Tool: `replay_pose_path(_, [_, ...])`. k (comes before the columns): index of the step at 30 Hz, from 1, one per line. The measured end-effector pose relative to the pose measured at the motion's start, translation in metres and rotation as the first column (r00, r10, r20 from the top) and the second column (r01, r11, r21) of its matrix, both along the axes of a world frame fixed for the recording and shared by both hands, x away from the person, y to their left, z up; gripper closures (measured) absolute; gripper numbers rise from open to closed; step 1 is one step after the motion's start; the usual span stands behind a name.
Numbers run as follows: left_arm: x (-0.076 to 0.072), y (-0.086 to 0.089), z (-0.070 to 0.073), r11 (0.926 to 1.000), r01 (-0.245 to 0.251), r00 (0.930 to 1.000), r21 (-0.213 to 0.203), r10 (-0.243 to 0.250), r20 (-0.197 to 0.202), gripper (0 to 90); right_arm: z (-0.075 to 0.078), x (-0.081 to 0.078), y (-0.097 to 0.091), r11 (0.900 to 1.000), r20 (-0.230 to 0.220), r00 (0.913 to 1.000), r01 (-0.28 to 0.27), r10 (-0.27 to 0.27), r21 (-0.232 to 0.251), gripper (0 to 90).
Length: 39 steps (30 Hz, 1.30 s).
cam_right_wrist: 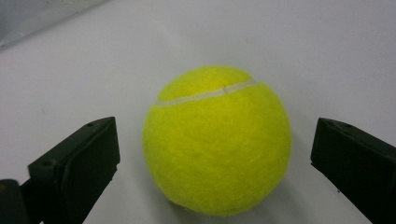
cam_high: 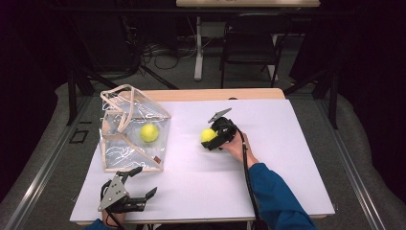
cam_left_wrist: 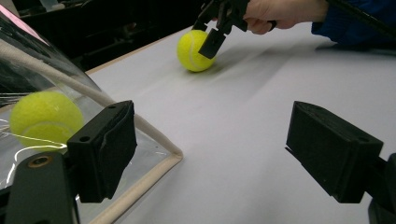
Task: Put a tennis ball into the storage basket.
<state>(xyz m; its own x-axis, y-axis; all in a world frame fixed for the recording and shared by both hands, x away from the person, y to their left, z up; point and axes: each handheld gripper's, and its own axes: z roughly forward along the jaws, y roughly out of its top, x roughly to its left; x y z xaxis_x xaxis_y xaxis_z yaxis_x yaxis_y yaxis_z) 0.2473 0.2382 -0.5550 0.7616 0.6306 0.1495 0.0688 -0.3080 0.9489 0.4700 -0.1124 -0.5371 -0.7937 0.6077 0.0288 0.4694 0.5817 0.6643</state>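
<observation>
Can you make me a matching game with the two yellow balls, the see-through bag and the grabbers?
Things:
1. fuzzy yellow tennis ball on the white table
2. second yellow tennis ball
3. clear plastic bag with cream trim
4. left gripper

Places or states:
A. holds a ball inside
B. between the right gripper's open jaws
C. open, holding nothing
D. inside the bag

Pairs: 1-B, 2-D, 3-A, 4-C

Open white table (cam_high: 268,158) all round; only the clear bag (cam_high: 131,132) blocks the left.
</observation>
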Motion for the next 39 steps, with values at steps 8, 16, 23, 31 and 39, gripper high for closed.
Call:
replay_pose_path(8, [-0.001, 0.0, 0.0, 1.0, -0.001, 1.0, -0.002, 0.001, -0.001, 16.0, -0.003, 0.0, -0.001, 1.0, -0.009, 1.0, 0.002, -0.002, -0.009, 13.9])
replay_pose_path(16, [-0.001, 0.0, 0.0, 1.0, -0.001, 1.0, -0.001, 0.001, 0.0, 16.0, -0.006, -0.001, -0.001, 0.9999, -0.016, 0.9999, 0.002, -0.003, -0.011, 24.4])
replay_pose_path(23, [0.0, 0.0, 0.0, 1.0, 0.001, 1.0, -0.002, -0.001, -0.001, 16.0, -0.006, -0.002, -0.001, 0.9999, -0.011, 0.9999, 0.003, -0.004, -0.011, 25.7])
replay_pose_path(31, [0.0, 0.0, 0.0, 1.0, 0.0, 1.0, -0.001, 0.0, -0.001, 16.0, -0.001, -0.004, -0.004, 1.0, 0.005, 1.0, 0.003, -0.003, 0.005, 26.0])
replay_pose_path(39, [0.0, 0.0, 0.0, 1.0, -0.002, 1.0, -0.003, 0.002, 0.0, 16.0, 0.008, -0.008, -0.008, 0.9992, 0.035, 0.9993, 0.013, -0.014, 0.037, 26.0])
